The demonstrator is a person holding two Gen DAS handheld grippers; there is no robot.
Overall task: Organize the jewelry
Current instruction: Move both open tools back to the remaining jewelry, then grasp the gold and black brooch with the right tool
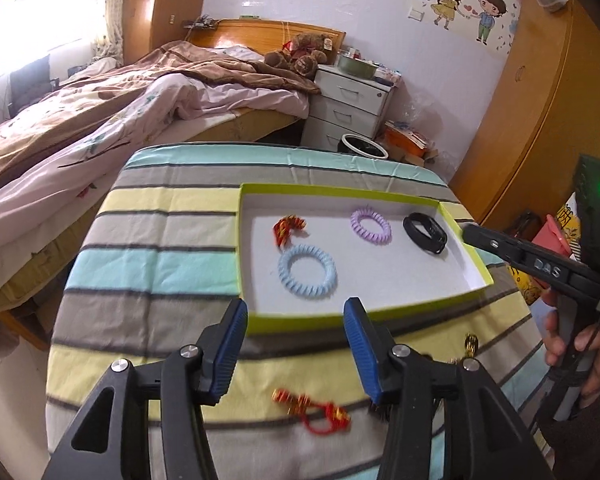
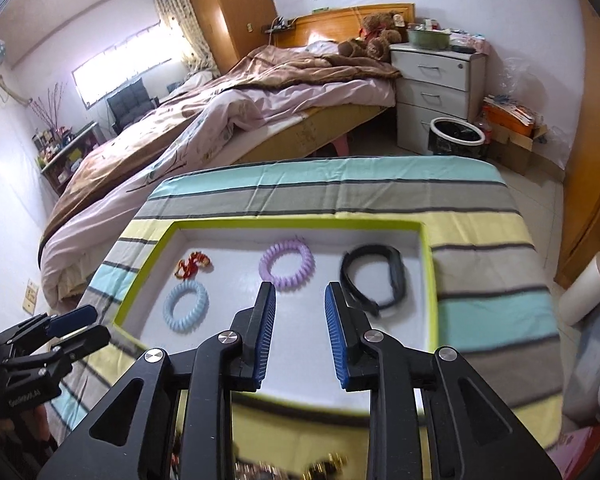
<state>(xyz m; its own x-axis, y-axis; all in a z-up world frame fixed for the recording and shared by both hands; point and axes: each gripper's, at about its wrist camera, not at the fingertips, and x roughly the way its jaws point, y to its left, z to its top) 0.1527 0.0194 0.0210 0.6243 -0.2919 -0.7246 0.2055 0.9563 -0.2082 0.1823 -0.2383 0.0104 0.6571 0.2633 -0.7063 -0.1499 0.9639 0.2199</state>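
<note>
Both hand-held grippers are seen empty: the left gripper (image 1: 296, 344) is spread wide above the striped cloth (image 1: 152, 264), just short of the near wall of the tray (image 1: 466, 254), and the right gripper (image 2: 300, 334) is parted more narrowly over the tray's floor, nothing being held between its ribbed blue pads (image 2: 336, 336).

Four pieces are contained in the shallow rectangular tray, which is lime-green on its rim and white inside. A light blue coil ring (image 1: 307, 272) of telephone-cord shape is laid near the front, a small red and gold knotted ornament (image 1: 289, 229) just behind it, a lilac coil ring (image 1: 371, 226) toward the middle, and a smooth black band (image 1: 425, 233) near the right wall, none of them touching.

Outside the tray, on the cloth beneath the left gripper, a red cord bracelet (image 1: 314, 410) with gold beads is seen, blurred. A small gold piece (image 1: 471, 344) is partly hidden behind the right finger of that gripper; its kind cannot be told. Beyond the table an unmade bed (image 1: 100, 120) and a white drawer unit (image 1: 348, 108) are visible.
</note>
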